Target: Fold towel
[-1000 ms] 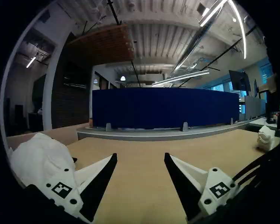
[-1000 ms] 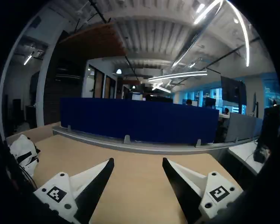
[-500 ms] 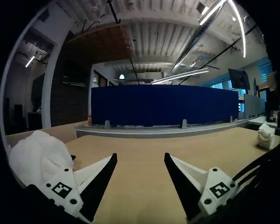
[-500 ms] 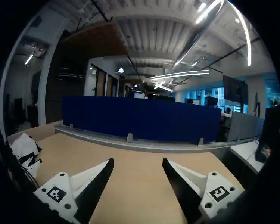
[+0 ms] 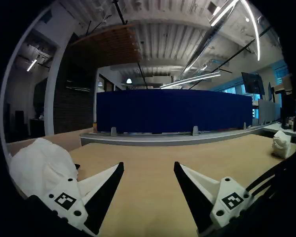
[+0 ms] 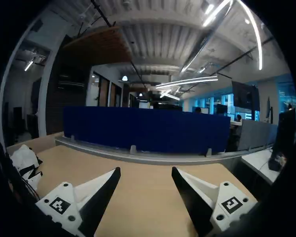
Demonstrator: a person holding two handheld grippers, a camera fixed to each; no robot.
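A left hand-held gripper (image 5: 148, 164) is seen held low over a light wooden table (image 5: 148, 205) in the left gripper view. Its two white, black-faced fingers are spread wide apart, and nothing is gripped between them. A crumpled white cloth towel (image 5: 41, 166) is heaped on the table at about 8 o'clock, close behind the base of the finger on that side. Whether finger and cloth are touching cannot be told. A small white object (image 5: 281, 144) is set near the table's edge at 3 o'clock, well apart from the towel, and is too small to be identified. In the right gripper view, a right hand-held gripper (image 6: 145, 168) is seen over the same pale tabletop (image 6: 148, 189). Its fingers are likewise parted widely, with bare wood between them. A white heap crossed by dark lines (image 6: 25, 160) is seen at 9 o'clock by the table's edge, and what it is cannot be made out. A long dark blue partition screen (image 5: 171, 110) is stood along the far side of the table at 12 o'clock in both views (image 6: 148, 130), beneath a ribbed ceiling hung with bright strip lights (image 5: 191, 81).
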